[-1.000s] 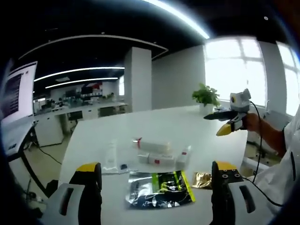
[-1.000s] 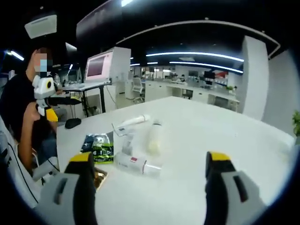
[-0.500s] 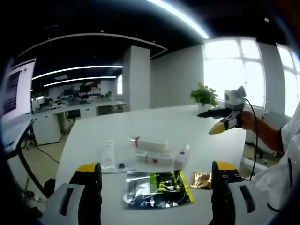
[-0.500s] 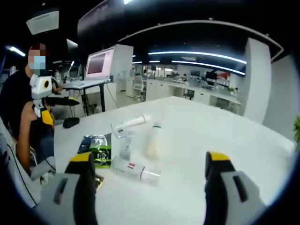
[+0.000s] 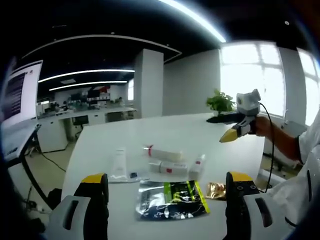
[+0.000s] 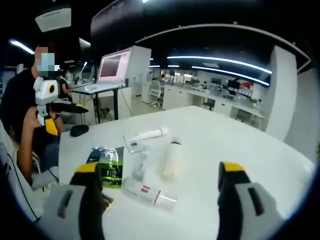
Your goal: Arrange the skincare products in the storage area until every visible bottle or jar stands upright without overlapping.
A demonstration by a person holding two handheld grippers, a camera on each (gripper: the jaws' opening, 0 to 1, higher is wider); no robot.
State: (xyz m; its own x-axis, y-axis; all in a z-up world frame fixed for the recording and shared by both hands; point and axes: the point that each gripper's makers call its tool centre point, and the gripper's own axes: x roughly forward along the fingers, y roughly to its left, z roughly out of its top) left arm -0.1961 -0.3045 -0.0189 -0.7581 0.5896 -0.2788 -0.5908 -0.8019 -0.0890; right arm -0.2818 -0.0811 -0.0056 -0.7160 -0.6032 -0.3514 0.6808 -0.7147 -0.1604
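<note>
Skincare tubes (image 5: 172, 161) flat on white table (image 5: 210, 132), both grippers (image 5: 165, 200) (image 6: 157, 197) spread, empty.

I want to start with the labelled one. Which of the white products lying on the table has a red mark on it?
The white tube nearest the right gripper, lying on its side beside the dark sachet. It carries a small red label; the rounded bottle beyond it is plain.

A big white table (image 5: 200, 135) was seen mid-frame, with several skincare tubes (image 5: 165, 153) laid flat near the centre. A dark foil pouch (image 5: 172, 200) and a small gold sachet (image 5: 216, 190) were spotted lower down, lying flat too.
</note>
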